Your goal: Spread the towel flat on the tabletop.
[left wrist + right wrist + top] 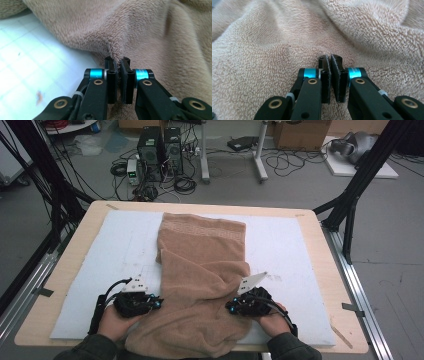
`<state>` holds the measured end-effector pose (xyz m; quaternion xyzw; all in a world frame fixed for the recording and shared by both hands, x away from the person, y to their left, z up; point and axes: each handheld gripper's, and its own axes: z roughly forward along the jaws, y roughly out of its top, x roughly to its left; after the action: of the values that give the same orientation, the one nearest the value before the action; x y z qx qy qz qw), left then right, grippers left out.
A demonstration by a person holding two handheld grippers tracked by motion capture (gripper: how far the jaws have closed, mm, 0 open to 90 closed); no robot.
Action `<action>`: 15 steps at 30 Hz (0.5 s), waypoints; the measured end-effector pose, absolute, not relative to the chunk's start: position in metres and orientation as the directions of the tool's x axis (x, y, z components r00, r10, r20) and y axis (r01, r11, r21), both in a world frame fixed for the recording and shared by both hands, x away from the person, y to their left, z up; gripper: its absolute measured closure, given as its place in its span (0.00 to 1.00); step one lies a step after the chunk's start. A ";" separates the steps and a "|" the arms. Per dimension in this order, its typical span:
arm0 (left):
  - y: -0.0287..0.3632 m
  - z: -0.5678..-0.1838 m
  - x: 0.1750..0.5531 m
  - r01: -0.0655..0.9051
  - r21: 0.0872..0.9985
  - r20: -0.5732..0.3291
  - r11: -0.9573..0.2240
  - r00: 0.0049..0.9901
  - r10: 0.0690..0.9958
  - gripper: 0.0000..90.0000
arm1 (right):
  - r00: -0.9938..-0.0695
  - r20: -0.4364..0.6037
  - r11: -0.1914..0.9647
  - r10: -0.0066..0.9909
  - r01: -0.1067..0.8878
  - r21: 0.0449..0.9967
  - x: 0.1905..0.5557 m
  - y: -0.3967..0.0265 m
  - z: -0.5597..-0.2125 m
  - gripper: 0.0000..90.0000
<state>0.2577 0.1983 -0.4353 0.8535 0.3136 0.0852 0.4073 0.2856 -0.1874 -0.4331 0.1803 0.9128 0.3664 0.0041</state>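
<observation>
A tan terry towel (200, 265) lies lengthwise down the middle of the white mat (115, 245), rumpled, with its near end hanging over the table's front edge. My left gripper (159, 303) is at the towel's left edge near the front. In the left gripper view the jaws (118, 61) stand together with a puckered fold of towel (140, 37) pinched at their tips. My right gripper (230, 309) is at the towel's right edge, level with the left. In the right gripper view its jaws (329, 58) stand nearly together, tips dug into the towel pile (274, 50).
The mat covers most of a light wooden table (70, 265). Black frame posts (350, 205) rise at both sides. On the floor beyond stand computer towers (160, 150), cables and a cardboard box (300, 132). Bare mat lies to the left and right of the towel.
</observation>
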 end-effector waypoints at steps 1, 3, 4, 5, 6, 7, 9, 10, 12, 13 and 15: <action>0.202 -0.433 0.251 0.457 0.754 -0.103 -0.471 0.791 0.603 0.95 | -0.938 0.117 0.670 0.325 0.316 0.671 0.283 -0.186 -0.431 0.96; 0.210 -0.429 0.237 0.447 0.760 -0.093 -0.472 0.793 0.602 0.95 | -0.942 0.103 0.671 0.318 0.301 0.677 0.275 -0.185 -0.428 0.96; 0.214 -0.427 0.229 0.441 0.763 -0.091 -0.473 0.797 0.597 0.95 | -0.945 0.115 0.670 0.306 0.300 0.679 0.271 -0.185 -0.428 0.97; 0.217 -0.425 0.222 0.439 0.765 -0.095 -0.471 0.800 0.592 0.95 | -0.948 0.121 0.670 0.295 0.296 0.681 0.266 -0.185 -0.427 0.96; 0.220 -0.424 0.214 0.436 0.767 -0.100 -0.471 0.806 0.583 0.95 | -0.950 0.130 0.666 0.283 0.293 0.686 0.260 -0.185 -0.426 0.97; 0.221 -0.423 0.208 0.434 0.767 -0.106 -0.473 0.812 0.574 0.95 | -0.953 0.157 0.655 0.258 0.291 0.697 0.255 -0.185 -0.425 0.96; 0.224 -0.420 0.198 0.423 0.773 -0.109 -0.472 0.822 0.559 0.94 | -0.964 0.177 0.643 0.199 0.265 0.718 0.243 -0.184 -0.419 0.94; 0.224 -0.419 0.197 0.420 0.781 -0.110 -0.463 0.821 0.560 0.90 | -0.965 0.165 0.634 0.203 0.258 0.729 0.239 -0.185 -0.414 0.91; 0.223 -0.415 0.202 0.411 0.793 -0.099 -0.450 0.815 0.571 0.74 | -0.963 0.127 0.608 0.236 0.249 0.754 0.240 -0.191 -0.404 0.85; 0.222 -0.414 0.207 0.406 0.797 -0.096 -0.447 0.816 0.570 0.72 | -0.956 0.102 0.607 0.275 0.255 0.753 0.243 -0.194 -0.401 0.80; 0.218 -0.416 0.220 0.401 0.804 -0.093 -0.440 0.815 0.572 0.68 | -0.946 0.066 0.633 0.317 0.264 0.728 0.255 -0.197 -0.401 0.78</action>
<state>0.2201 0.2180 -0.4155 0.8430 0.2886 0.0967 0.4435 0.2552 -0.1974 -0.4012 0.1608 0.9031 0.3968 0.0338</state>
